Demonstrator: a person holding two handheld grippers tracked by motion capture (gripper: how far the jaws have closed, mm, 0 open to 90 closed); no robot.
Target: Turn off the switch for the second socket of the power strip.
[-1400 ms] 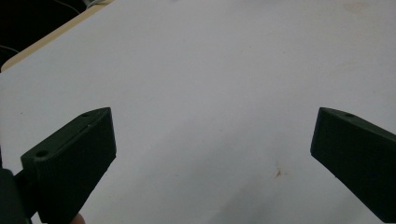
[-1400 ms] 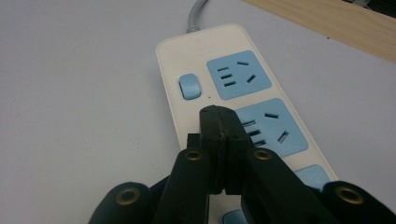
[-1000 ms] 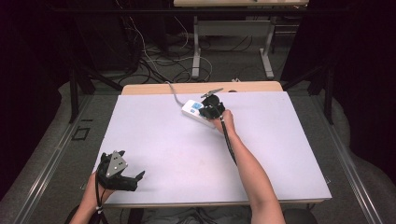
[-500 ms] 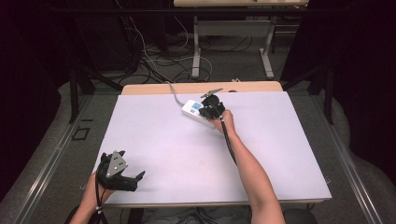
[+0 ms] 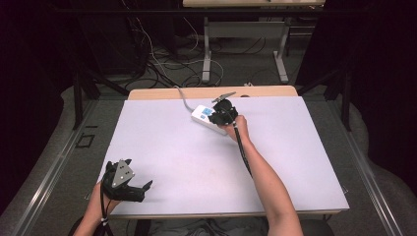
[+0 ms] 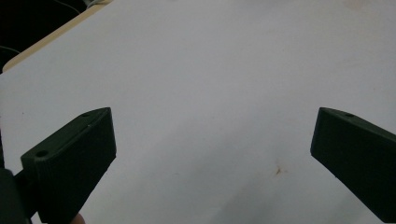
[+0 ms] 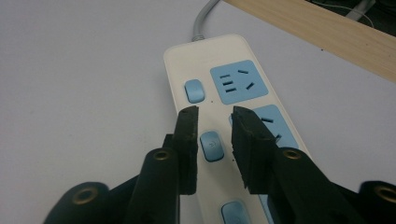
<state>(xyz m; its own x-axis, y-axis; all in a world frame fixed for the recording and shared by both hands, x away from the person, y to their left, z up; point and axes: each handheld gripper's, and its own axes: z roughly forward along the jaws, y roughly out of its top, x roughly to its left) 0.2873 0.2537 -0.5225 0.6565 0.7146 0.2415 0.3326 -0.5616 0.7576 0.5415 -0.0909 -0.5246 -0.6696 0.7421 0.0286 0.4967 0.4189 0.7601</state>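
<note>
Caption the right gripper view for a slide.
Right gripper, jaws slightly parted, poised over a blue switch on a white power strip.

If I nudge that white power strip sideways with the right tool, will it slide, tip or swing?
The power strip lies flat and low, so tipping seems unlikely. Its smooth shell on the smooth table would probably slide easily. The grey cord off its far end may drag, making it pivot.
</note>
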